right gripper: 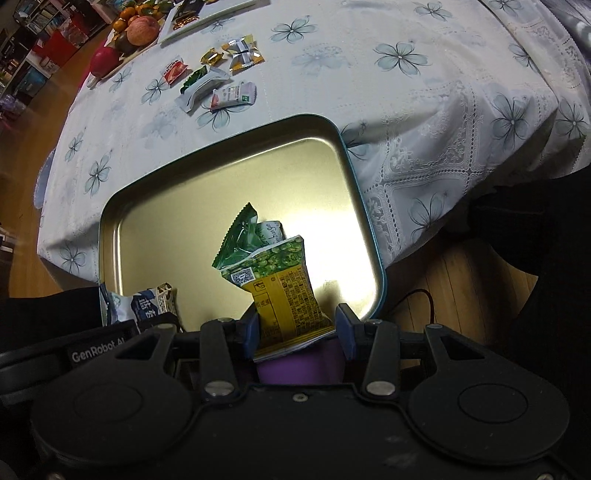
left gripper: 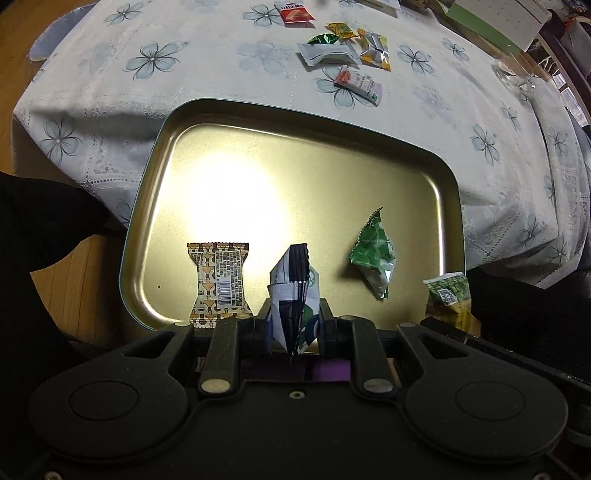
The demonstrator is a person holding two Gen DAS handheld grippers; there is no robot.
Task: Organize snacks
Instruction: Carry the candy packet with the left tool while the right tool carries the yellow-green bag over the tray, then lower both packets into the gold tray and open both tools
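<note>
The left gripper (left gripper: 294,319) pinches a white, navy and green packet (left gripper: 293,291) between its pads, the packet standing upright over the near edge of the tin (left gripper: 448,173). The right gripper (right gripper: 297,328) is clamped on a yellow pea packet (right gripper: 286,295), green at its top end with a square code on it; that packet also hangs above the near part of the tin.

The tin is gold inside with a teal rim and sits at the near edge of the table, on a flowered cloth (left gripper: 221,74). On its floor lie a brown patterned packet (left gripper: 218,282) near the left side and a green packet (left gripper: 373,254) toward the right, well apart from each other.

Farther back on the cloth a loose cluster of snacks remains: a white packet (left gripper: 327,53), a small green one (left gripper: 323,38) touching it, a red packet (left gripper: 293,11), yellow and silver wrappers (left gripper: 375,48), and a white packet with orange print (left gripper: 358,83) nearest the tin.

In the right wrist view, fruit (right gripper: 142,29) sits on a plate at the far left corner of the table
</note>
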